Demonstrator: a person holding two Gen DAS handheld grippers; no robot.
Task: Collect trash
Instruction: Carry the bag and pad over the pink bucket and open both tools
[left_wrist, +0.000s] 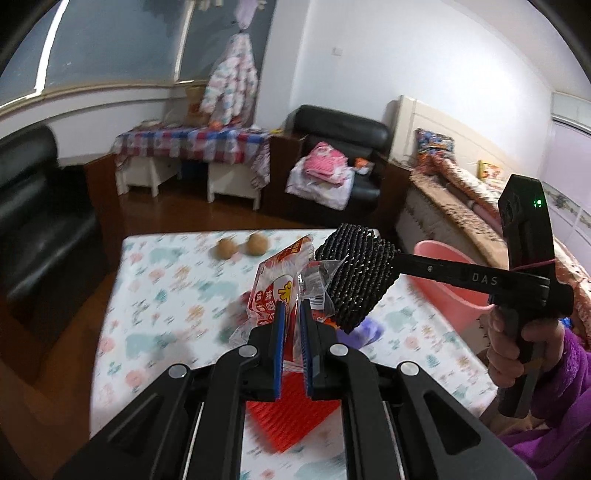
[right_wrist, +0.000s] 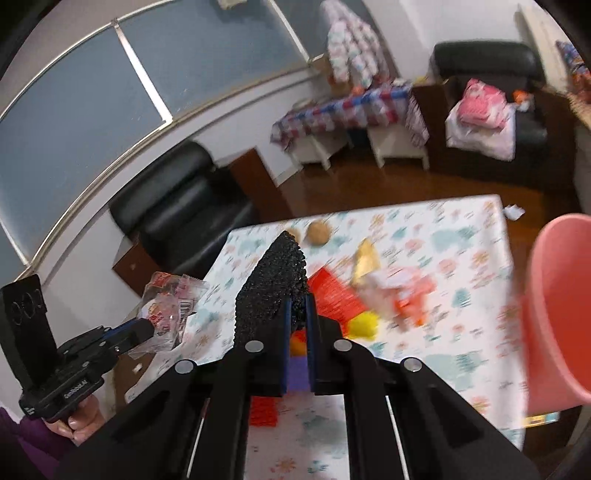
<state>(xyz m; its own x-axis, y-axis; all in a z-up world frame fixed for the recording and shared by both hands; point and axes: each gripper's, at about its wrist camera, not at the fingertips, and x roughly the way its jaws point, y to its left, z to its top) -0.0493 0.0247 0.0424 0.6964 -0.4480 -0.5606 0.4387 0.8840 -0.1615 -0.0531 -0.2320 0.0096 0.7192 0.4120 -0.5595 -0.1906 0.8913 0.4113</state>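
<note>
Both grippers loaded with trash above the worktop (left_wrist: 155, 291).

Left gripper (left_wrist: 291, 314) fingers pinch a crinkled snack wrapper (left_wrist: 280, 284); right gripper (right_wrist: 299, 314) fingers clamp a black foam net (right_wrist: 273, 291). The pink bin (right_wrist: 554, 295) stands at the right edge. Best practice: carry each item over the rim before releasing, so light pieces fall inside.

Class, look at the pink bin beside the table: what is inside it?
In the right wrist view, the pink bin shows only bare pink inner wall near its rim. Its bottom lies out of frame. In the left wrist view the right gripper covers its opening.
</note>
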